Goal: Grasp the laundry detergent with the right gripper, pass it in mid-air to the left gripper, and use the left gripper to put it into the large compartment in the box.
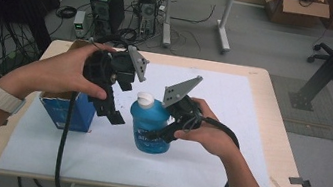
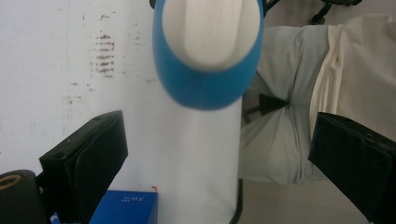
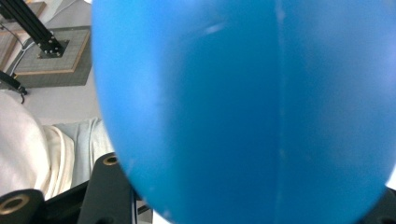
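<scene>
You are gripping the blue bottle (image 1: pixel 150 124) at centre frame on the table (image 1: pixel 268 140) with the right tongs (image 1: pixel 164 134), closed on its body. Your left tongs (image 1: pixel 112 110), open, are hovering beside the white cap (image 1: pixel 145 101). Next move, likely: closing them squarely on the cap to twist.

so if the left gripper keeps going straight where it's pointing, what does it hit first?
Probably the white cap of the blue bottle: it sits dead ahead between the left gripper's open jaws. Depth unclear.
</scene>
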Tool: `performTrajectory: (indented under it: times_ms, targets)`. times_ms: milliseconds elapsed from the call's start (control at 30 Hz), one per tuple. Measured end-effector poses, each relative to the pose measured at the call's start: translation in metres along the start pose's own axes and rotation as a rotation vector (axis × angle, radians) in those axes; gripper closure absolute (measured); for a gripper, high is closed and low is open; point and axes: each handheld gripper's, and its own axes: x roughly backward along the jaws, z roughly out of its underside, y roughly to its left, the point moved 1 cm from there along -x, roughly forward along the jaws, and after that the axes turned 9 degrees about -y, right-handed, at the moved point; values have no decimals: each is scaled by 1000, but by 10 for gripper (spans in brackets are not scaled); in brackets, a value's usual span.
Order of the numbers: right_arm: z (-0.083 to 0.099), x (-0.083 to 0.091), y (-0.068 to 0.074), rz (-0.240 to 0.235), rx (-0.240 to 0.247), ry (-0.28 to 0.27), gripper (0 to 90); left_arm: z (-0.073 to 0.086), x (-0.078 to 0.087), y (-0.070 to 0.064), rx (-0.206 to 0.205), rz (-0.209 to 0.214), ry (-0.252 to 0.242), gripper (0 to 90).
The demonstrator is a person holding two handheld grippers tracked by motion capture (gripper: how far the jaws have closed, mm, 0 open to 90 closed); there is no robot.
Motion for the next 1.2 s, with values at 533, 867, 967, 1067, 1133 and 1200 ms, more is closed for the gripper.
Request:
performTrajectory:
  times_ms: [533,867,967,1067,1133,1200]
  targets:
    - [-17,-22,-3,-37,21,17,433,-6,-6,2,-5,-17,15,48]
    - [-25,-26,-4,-52,28,21,433,-9,-14,4,-12,-15,34,49]
    - [-25,-26,-4,-51,27,20,433,-9,-17,5,-16,-14,40,50]
    - [-25,-25,-4,-51,25,22,433,-10,-21,6,-16,-15,47,50]
    - [-25,-25,-4,-49,27,24,433,-10,-22,6,-16,-17,51,52]
    - [-25,-24,-4,-49,26,24,433,-11,-23,5,-19,-13,48,53]
